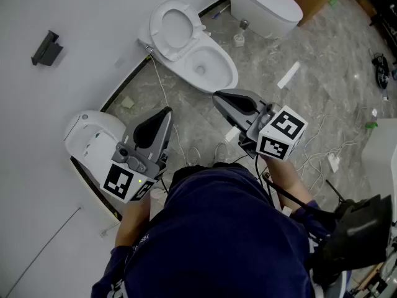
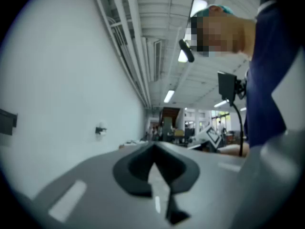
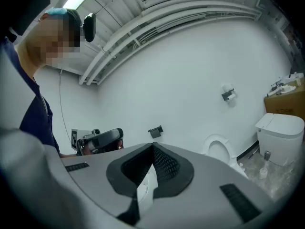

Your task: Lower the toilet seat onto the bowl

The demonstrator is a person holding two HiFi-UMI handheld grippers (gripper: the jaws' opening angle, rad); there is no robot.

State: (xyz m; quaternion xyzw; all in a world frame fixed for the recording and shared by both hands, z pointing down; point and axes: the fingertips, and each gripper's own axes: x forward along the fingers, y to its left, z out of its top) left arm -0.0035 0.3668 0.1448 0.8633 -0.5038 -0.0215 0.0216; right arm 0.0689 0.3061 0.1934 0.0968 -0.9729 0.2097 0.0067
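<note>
Toilet seat: the toilet seat [image 1: 156, 30] stood raised, leaning back toward the white wall [image 1: 74, 11], above the open bowl [image 1: 208, 67] of the middle toilet; it had not been lowered.
Left gripper: the left gripper [image 1: 169, 110] was held low in front of the person, its jaws pressed together with nothing between them, pointing toward the middle toilet but well apart from it.
Right gripper: the right gripper [image 1: 216, 95] hung just short of the bowl's front edge, not touching it; its jaws were pressed together and held nothing.
Left gripper view: showed the wall, ceiling pipes and strip lights, with the closed jaw tips in the foreground.
Right gripper view: showed the raised seat ring against the wall past the closed jaw tips, with the left gripper off to the left.
Other toilets: a closed white toilet [image 1: 263, 5] stood at the upper right, and another closed one [image 1: 93, 135] sat by the wall beside the left gripper.
Floor: grey marbled floor [image 1: 322, 85] with white cables [image 1: 322, 144] trailing over it and a white strip [image 1: 288, 75] near the bowl.
Wall fitting: a black holder [image 1: 46, 48] was fixed to the wall, left of the raised seat.
Person: a dark blue sleeve [image 1: 217, 241] filled the lower middle of the head view.
</note>
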